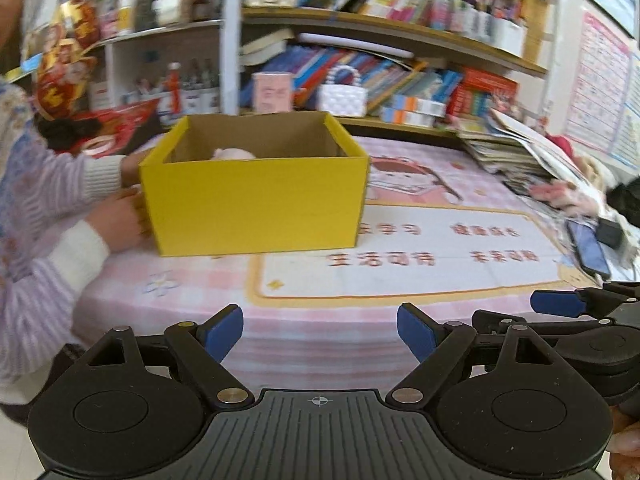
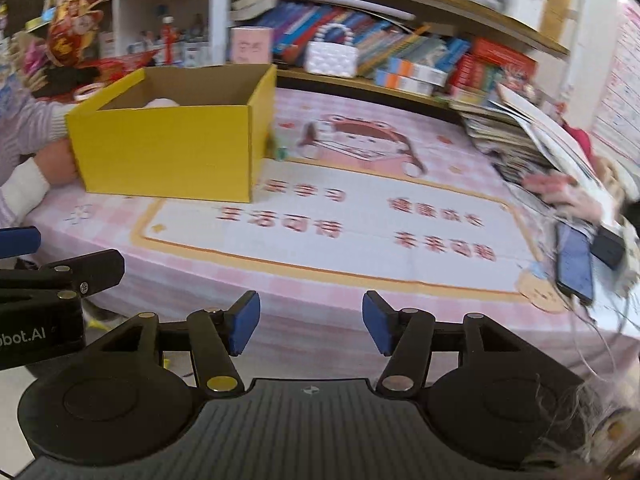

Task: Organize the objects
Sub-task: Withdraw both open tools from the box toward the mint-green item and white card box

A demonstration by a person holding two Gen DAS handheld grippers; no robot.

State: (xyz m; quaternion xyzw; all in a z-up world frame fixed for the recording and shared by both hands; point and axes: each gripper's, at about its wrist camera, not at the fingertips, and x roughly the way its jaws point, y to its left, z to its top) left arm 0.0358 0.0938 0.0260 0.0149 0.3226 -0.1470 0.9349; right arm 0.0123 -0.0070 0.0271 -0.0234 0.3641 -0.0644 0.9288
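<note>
An open yellow cardboard box stands on the pink tablecloth, with a pale pink soft object showing inside it. A person's hands in a lilac sleeve rest against the box's left side. My left gripper hangs open over the table's near edge, nothing between its blue pads. My right gripper is open too, with empty jaws, near the same edge. Each gripper shows at the edge of the other's view.
A dark phone and a black block lie at the table's right edge. A stack of magazines sits at the back right. Bookshelves with a white beaded bag stand behind the table.
</note>
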